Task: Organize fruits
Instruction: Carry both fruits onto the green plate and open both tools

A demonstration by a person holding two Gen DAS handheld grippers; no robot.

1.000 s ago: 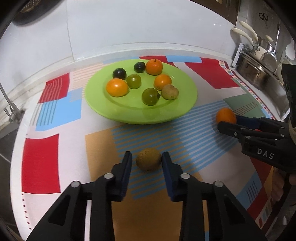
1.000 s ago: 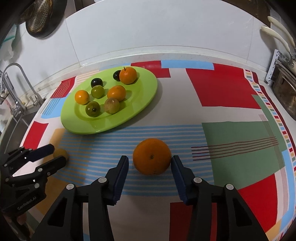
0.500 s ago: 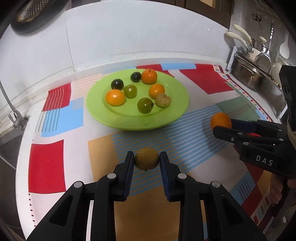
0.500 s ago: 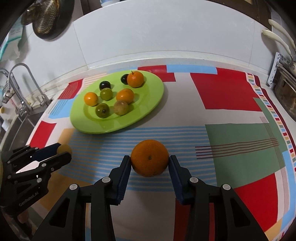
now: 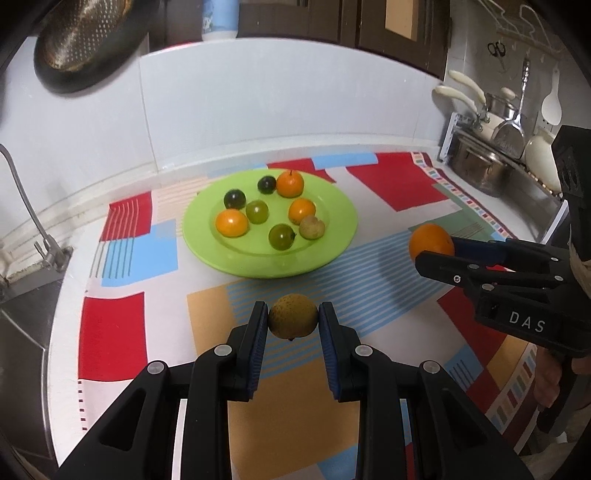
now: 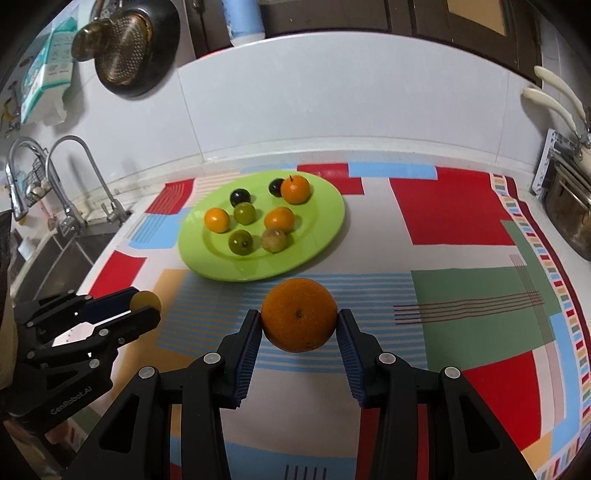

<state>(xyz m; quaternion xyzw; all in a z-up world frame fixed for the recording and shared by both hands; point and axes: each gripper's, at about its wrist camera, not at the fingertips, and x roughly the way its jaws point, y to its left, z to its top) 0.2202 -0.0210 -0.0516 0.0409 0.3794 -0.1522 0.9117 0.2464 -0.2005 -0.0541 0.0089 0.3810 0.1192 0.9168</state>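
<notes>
Both fruits have left the tabletop point(image 5: 122, 258) since a second ago: my left gripper point(image 5: 293, 326) now clamps the small brownish-yellow fruit point(image 5: 293, 320), my right gripper point(image 6: 299, 325) the orange point(image 6: 299, 314). Beyond, the green plate point(image 5: 332, 243) with seven fruits likely receives them.

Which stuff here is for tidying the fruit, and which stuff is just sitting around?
For the job:
left gripper, holding the brown fruit
right gripper, holding the orange
green plate with eight small fruits on it

Just sitting around:
tablecloth
taps
strainer on the wall
pots
</notes>
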